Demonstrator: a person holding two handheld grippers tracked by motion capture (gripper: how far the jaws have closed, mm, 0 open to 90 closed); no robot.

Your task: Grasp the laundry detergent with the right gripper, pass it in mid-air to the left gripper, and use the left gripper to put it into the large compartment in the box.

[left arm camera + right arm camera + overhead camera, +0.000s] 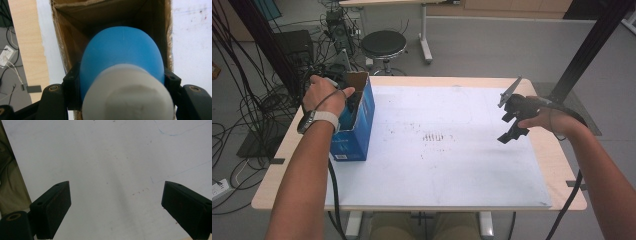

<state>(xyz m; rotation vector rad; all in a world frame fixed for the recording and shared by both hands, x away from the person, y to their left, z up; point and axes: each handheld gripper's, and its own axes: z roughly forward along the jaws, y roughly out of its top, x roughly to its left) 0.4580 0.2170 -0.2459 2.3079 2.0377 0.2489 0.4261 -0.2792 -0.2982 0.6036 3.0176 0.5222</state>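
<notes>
White-capped blue bottle [122, 62], seemingly plastic, between cardboard box [75, 50] walls.

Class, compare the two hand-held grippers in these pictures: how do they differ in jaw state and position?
The left hand-held gripper is shut on a blue bottle with a white cap; the right hand-held gripper is open, with nothing between its jaws. The left is at the mouth of the open cardboard box; the right hangs over the bare white sheet. Both have black jaws.

Left hand [323, 95] over open blue box [357, 125]; right gripper [513, 120] above white sheet [452, 165]
</notes>
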